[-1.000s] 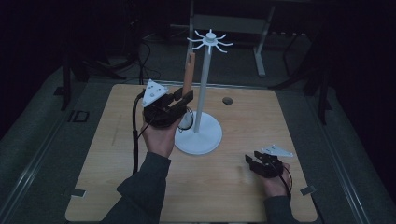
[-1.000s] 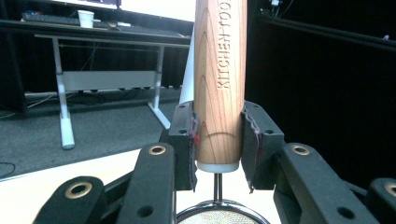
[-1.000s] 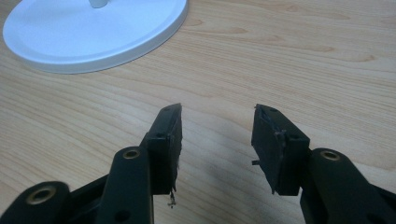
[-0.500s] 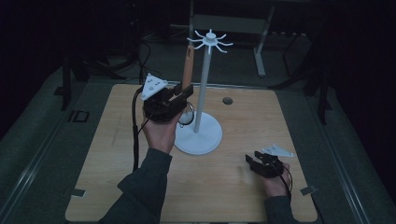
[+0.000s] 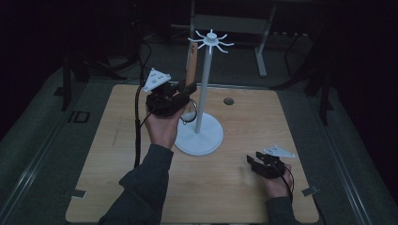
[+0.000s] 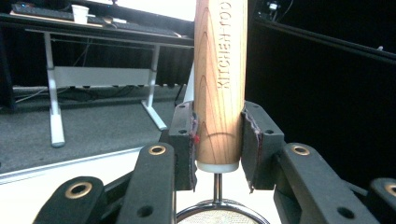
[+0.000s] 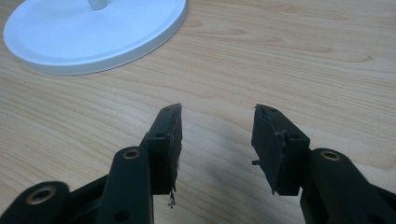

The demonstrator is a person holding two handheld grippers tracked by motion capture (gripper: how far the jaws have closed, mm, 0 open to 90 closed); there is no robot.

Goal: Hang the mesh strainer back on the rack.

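The pale wooden table (image 5: 117, 154) carries everything, and near its middle stands the white utensil stand with a round flat base, a thin upright pole and a ring of small hooks at the top (image 5: 206, 93). The left gripper (image 5: 180, 91), raised above the table just beside the pole, is clamped on the light wooden handle (image 6: 219, 79) of a small metal mesh strainer; the handle stands upright between the pads, its top near one of the hooks, while the round wire bowl of the strainer (image 5: 188, 114) hangs below the jaws close to the pole. The job looks to be hanging the strainer on the stand. The right gripper (image 7: 215, 140) rests low on the table near its right front corner, well apart from the stand, jaws spread with nothing between them. The risks, as I judge them: the grip sits at the very bottom end of the handle, so the long handle could tip or slide in the pads; the strainer bowl could knock the pole and rock the unsteadied stand; and the hook could miss the handle's hanging point, which I cannot make out.
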